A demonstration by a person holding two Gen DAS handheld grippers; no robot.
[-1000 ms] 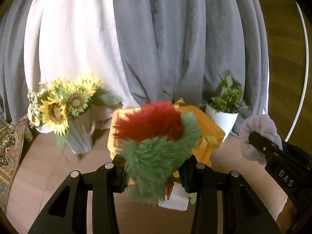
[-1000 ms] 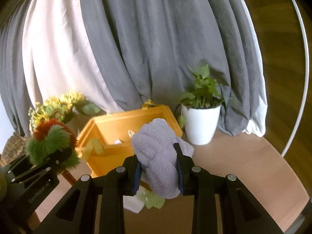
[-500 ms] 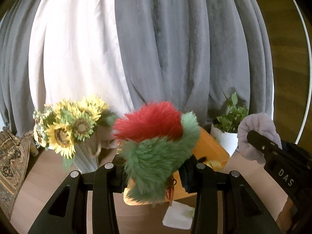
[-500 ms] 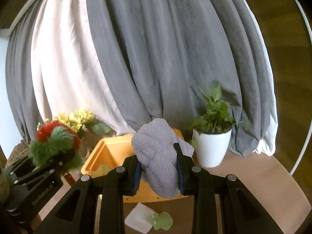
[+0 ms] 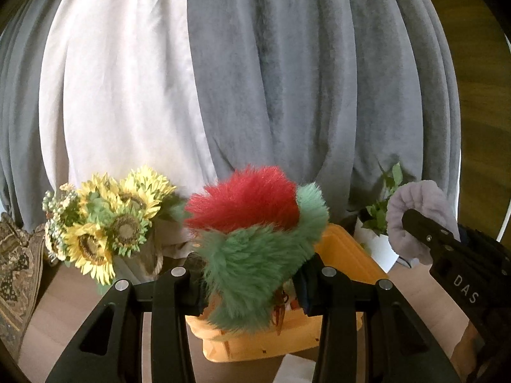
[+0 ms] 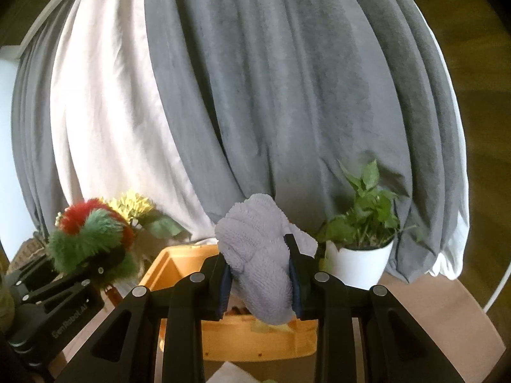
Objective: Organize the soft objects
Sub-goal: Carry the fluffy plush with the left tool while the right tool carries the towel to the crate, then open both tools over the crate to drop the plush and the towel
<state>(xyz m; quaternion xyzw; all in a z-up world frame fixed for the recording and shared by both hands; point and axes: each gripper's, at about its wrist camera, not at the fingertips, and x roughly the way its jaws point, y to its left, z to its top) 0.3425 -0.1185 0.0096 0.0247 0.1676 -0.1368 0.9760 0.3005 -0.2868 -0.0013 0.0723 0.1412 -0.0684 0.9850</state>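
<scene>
your left gripper (image 5: pixel 250 282) is clamping the furry toy (image 5: pixel 255 242) and your right gripper (image 6: pixel 258 282) is squeezing the grey cloth (image 6: pixel 258 255), both held above the orange bin (image 6: pixel 179 265) near the table's back edge.

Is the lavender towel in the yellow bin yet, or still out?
Out. The lavender towel is clamped between the right gripper pads, held above the yellow bin, whose rim shows below it.
</scene>
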